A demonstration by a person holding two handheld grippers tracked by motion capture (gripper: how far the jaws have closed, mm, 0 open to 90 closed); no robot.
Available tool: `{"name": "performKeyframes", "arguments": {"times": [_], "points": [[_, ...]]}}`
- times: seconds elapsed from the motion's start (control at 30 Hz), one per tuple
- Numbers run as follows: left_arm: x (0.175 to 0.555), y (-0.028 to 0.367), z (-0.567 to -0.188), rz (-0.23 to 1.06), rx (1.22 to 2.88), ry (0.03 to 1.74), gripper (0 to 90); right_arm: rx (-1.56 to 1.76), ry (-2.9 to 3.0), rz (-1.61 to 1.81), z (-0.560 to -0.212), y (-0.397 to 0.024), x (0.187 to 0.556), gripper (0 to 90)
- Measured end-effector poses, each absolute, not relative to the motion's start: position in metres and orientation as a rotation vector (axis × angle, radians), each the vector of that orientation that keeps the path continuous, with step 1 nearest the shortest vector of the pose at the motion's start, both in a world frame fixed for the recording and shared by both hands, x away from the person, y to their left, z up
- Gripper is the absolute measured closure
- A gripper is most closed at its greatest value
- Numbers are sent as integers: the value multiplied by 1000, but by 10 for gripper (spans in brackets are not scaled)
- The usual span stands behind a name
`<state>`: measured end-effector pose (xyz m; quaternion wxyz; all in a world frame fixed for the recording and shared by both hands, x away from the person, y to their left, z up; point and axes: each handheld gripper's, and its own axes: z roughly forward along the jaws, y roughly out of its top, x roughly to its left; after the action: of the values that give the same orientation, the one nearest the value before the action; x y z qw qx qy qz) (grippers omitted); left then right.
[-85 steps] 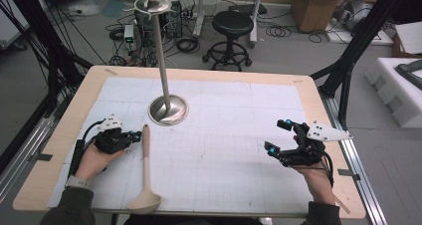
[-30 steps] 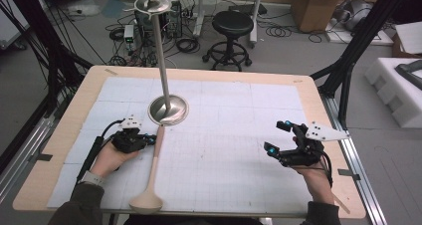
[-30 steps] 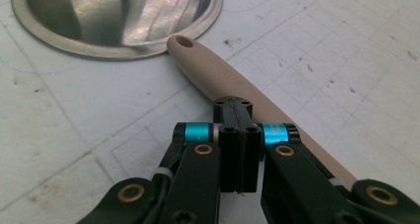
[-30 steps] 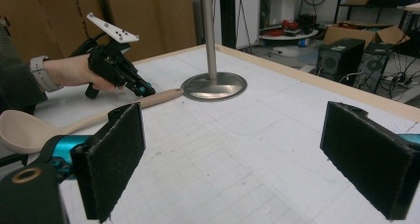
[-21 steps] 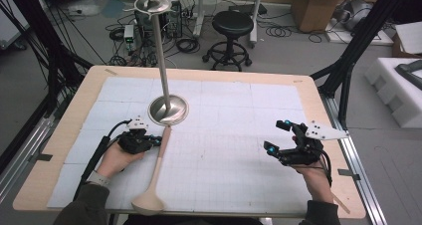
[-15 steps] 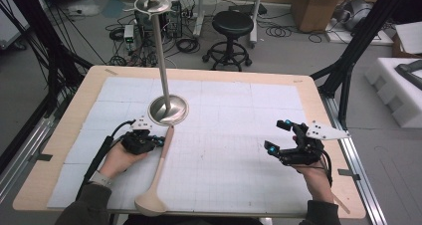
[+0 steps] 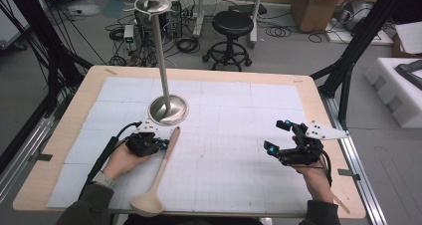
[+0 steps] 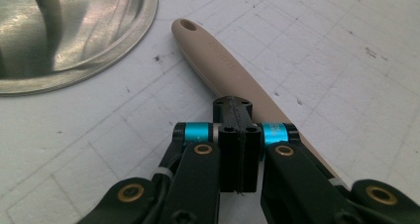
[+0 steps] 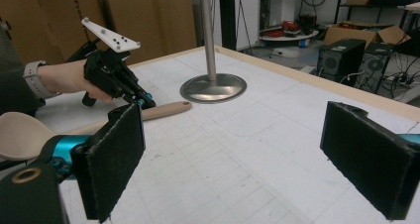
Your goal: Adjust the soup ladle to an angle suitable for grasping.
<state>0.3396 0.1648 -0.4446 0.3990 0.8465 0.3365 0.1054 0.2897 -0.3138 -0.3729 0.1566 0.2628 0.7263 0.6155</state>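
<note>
The left tool [image 7: 160, 144], jaws clenched together, presses its tip against the ladle [image 7: 158, 174] handle at lower left of the counter [image 7: 318, 110]. The right tool [image 7: 284, 138] waits released. Better to nudge gently, keeping the handle off the stand base [image 7: 169, 110].

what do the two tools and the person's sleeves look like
Both tools are black with bright blue bands near the jaws. The left tool trails a black cable; the right tool carries a pale three-cornered plate. The left wrist wears a pale watch, and both sleeves are dark.
</note>
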Motion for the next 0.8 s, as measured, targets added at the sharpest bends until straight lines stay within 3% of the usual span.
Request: {"name": "performKeyframes", "arguments": {"times": [0.5, 0.8], "points": [[340, 158, -445, 213, 2146, 808, 898, 756, 2081, 1763, -374, -313, 290, 92], [359, 153, -434, 293, 2157, 827, 897, 752, 2084, 1771, -374, -313, 291, 92]]}}
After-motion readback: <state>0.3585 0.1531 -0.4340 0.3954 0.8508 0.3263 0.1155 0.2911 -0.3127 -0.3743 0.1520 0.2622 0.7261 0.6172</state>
